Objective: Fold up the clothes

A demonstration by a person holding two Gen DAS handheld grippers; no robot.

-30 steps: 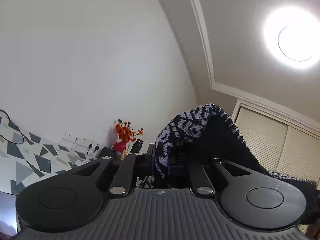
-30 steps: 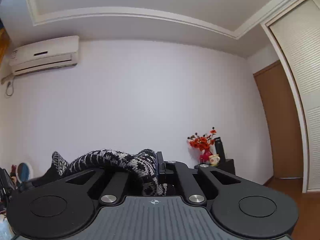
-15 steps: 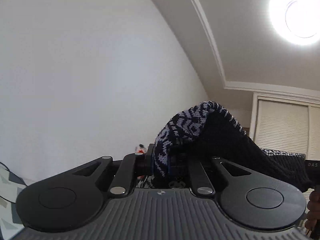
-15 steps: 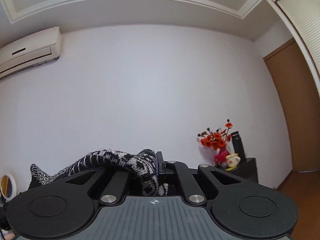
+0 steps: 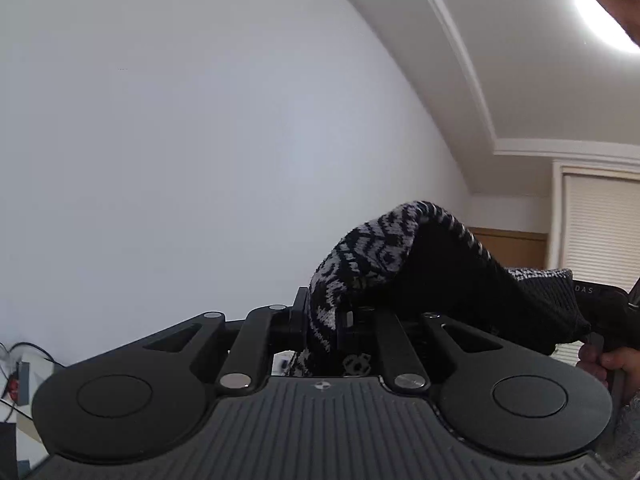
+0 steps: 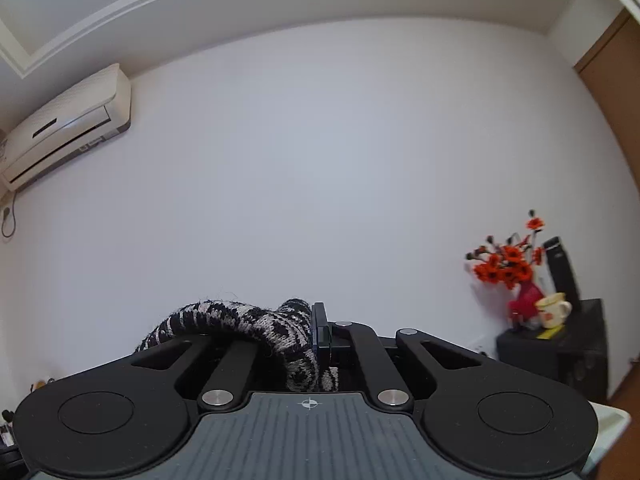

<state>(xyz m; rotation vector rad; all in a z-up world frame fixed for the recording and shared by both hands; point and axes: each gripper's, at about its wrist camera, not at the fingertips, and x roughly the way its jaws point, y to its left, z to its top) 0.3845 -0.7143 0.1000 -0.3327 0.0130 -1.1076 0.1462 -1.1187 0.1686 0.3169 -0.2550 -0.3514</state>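
Observation:
A black-and-white patterned knit garment (image 5: 372, 252) is pinched in my left gripper (image 5: 322, 312), which is shut on its edge and holds it up high; the cloth bulges over the jaws and runs off to the right toward the other hand-held gripper (image 5: 600, 304). In the right wrist view the same knit garment (image 6: 240, 320) is clamped in my right gripper (image 6: 316, 336), shut on it, with the cloth draping off to the left. Both cameras point up at the wall and ceiling, so the rest of the garment is hidden below.
A white wall fills both views. An air conditioner (image 6: 68, 124) hangs high on the left. A dark cabinet (image 6: 560, 352) at the right carries red flowers (image 6: 508, 264), a mug (image 6: 554, 310) and a black bottle. A ceiling light (image 5: 600, 20) glares at top right.
Both grippers have tilted and swung while still clamping the garment: the left view lost the flowers and patterned surface, the right view turned left so the flowers slid right.

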